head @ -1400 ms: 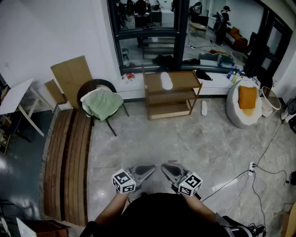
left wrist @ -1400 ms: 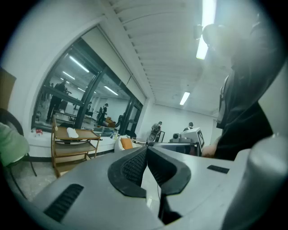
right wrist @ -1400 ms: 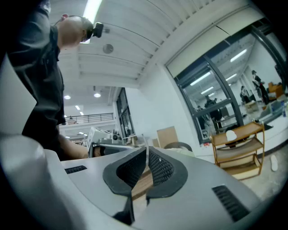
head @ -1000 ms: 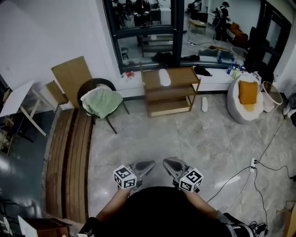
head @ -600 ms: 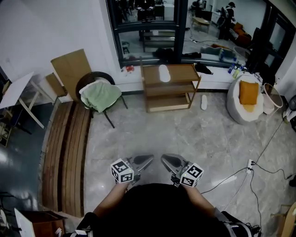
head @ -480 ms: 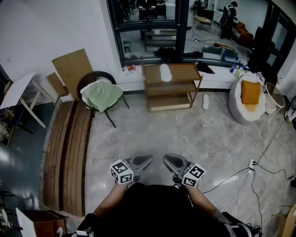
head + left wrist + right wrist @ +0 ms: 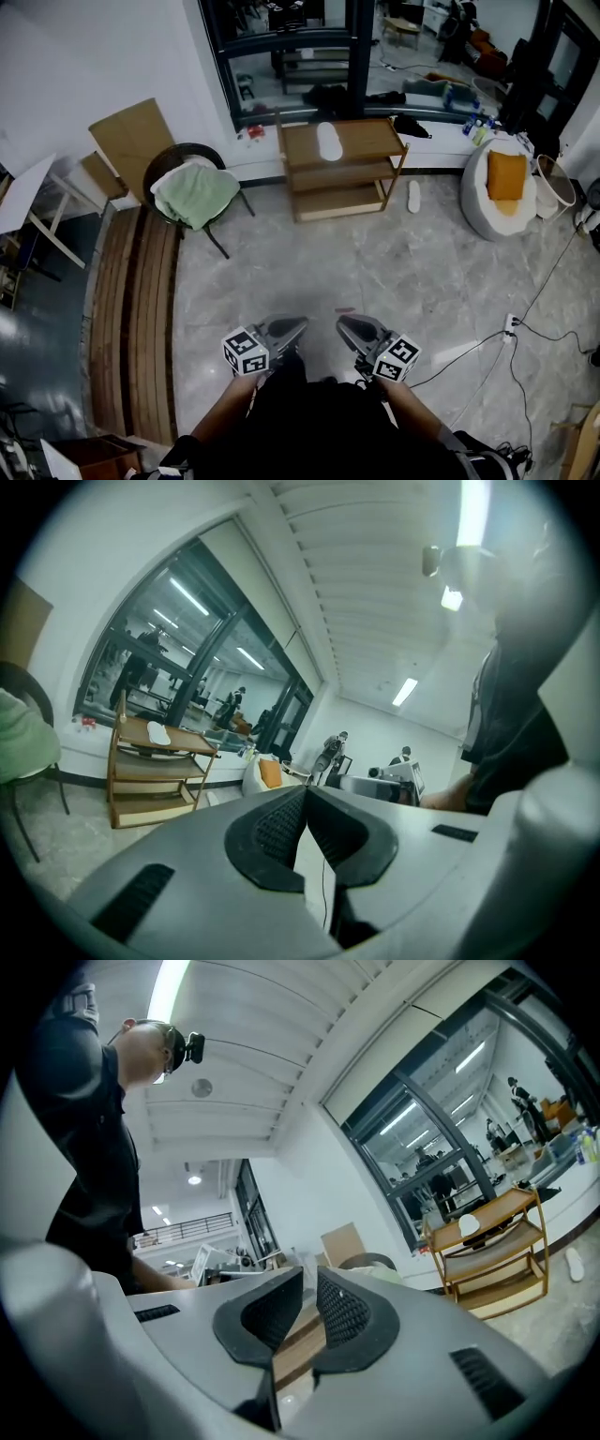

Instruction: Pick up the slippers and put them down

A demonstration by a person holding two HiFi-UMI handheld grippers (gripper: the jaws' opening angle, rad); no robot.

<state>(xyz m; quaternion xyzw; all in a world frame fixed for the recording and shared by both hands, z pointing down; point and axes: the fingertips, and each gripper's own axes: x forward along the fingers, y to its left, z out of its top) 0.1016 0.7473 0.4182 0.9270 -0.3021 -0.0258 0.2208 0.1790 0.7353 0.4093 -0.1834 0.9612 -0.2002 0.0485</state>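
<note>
Head view: one white slipper (image 7: 329,141) is seen on top of the wooden shelf (image 7: 366,139), and a second slipper (image 7: 413,196) on the floor just right of that shelf. The left gripper (image 7: 298,325) and right gripper (image 7: 343,324) are held well short of the shelf.

Left gripper view: its fingers (image 7: 272,827) are pressed together, with nothing between them.

Right gripper view: its fingers (image 7: 352,1312) are likewise closed and empty.

The approach is judged to be the step in hand. Next, the shelf must be neared and the fingers opened over a slipper.
</note>
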